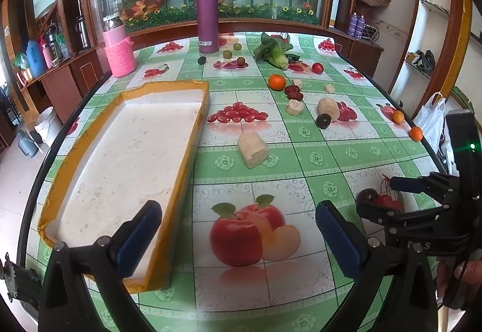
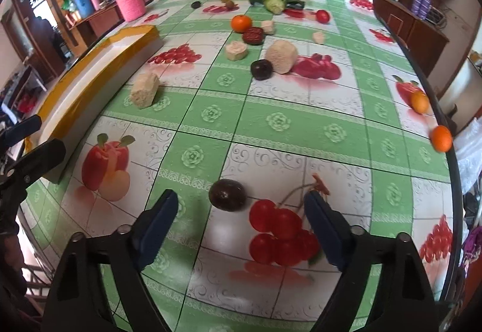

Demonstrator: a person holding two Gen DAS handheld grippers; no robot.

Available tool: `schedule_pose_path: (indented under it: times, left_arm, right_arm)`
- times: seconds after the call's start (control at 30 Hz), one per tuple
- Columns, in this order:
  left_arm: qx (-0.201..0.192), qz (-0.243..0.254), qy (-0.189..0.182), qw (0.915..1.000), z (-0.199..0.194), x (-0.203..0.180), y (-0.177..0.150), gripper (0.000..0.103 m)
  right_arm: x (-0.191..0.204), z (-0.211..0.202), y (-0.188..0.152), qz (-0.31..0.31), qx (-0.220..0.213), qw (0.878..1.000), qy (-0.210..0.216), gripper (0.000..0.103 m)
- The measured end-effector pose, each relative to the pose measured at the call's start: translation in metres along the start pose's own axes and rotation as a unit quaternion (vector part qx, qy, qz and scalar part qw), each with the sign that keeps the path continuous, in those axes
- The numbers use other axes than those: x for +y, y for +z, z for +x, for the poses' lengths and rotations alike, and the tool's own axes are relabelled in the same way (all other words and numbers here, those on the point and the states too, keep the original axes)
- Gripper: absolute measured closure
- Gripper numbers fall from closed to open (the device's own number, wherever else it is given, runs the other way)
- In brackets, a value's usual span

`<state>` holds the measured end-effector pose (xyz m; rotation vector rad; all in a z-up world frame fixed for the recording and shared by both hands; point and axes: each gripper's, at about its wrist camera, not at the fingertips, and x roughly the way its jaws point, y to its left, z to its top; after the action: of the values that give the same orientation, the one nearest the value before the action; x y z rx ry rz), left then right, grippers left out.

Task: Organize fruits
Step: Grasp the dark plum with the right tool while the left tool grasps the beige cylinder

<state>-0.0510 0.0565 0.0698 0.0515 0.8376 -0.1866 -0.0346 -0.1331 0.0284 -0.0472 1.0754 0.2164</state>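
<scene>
The small round dark purple plum (image 2: 227, 195) is being approached by the right gripper (image 2: 241, 223), jaws apart and unloaded; closing is being called for next.

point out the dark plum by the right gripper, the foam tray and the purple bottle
dark plum (image 2: 227, 195), right wrist view, middle of its top
foam tray (image 1: 120, 157), left wrist view, bare white floor
purple bottle (image 1: 207, 21), left wrist view, mid body

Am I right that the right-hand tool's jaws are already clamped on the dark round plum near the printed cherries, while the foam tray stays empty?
Not quite. The right gripper is not clamped: its jaws stand open on either side of the dark round plum, touching nothing, as the right wrist view shows. The white foam tray with yellow tape is indeed empty.
</scene>
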Motion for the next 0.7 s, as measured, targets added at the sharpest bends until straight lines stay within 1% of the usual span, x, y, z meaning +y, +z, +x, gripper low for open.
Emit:
schedule_pose_path:
  times: [0.03,0.07,0.1,0.13,0.17,0.23,0.27,0.33,0.4,0.53,0.6,0.7]
  left_arm:
    - [0.001,0.001,0.001,1.0,0.0,0.0,-0.001,0.0]
    - [0.002,0.001,0.0,1.0,0.001,0.001,-0.002,0.0]
    - [0.004,0.002,-0.001,1.0,0.001,0.001,-0.002,0.0]
    - [0.005,0.002,-0.002,1.0,0.002,0.001,-0.002,0.0]
    - [0.006,0.002,-0.004,1.0,0.002,0.0,-0.002,0.0]
    - [0.006,0.002,-0.01,0.9999,0.003,-0.002,-0.001,0.0]
    - [0.009,0.002,-0.014,0.9999,0.004,-0.003,0.0,0.0]
    - [0.014,0.001,-0.021,0.9997,0.007,-0.006,0.002,0.0]
    - [0.022,-0.003,-0.032,0.9992,0.012,-0.01,0.006,0.0]
    - [0.031,-0.001,-0.051,0.9982,0.023,-0.022,0.016,0.0]
    - [0.038,0.002,-0.05,0.998,0.033,-0.029,0.024,0.0]
    - [0.043,-0.003,-0.04,0.9983,0.052,-0.034,0.039,0.0]
  right_arm:
    - [0.0,0.003,0.0,-0.002,0.005,1.0,0.007,0.04]
    - [0.0,0.005,0.0,-0.002,0.01,1.0,0.013,0.044]
    - [0.0,0.008,0.0,0.001,0.014,1.0,0.021,0.053]
    - [-0.001,0.009,0.0,0.002,0.014,1.0,0.023,0.058]
    - [-0.002,0.009,0.0,0.001,0.011,1.0,0.024,0.06]
    - [-0.002,0.008,0.0,-0.006,0.011,1.0,0.026,0.073]
    - [-0.002,0.008,0.0,-0.009,0.01,0.999,0.031,0.076]
    - [-0.002,0.003,-0.001,-0.011,0.004,0.999,0.03,0.077]
    - [-0.003,-0.002,-0.002,-0.013,-0.005,1.0,0.02,0.077]
    - [-0.014,-0.012,-0.005,-0.003,-0.017,1.0,0.013,0.077]
    - [-0.019,-0.014,-0.008,0.003,-0.018,1.0,0.013,0.077]
    - [-0.027,-0.016,-0.011,0.013,-0.019,1.0,0.016,0.077]
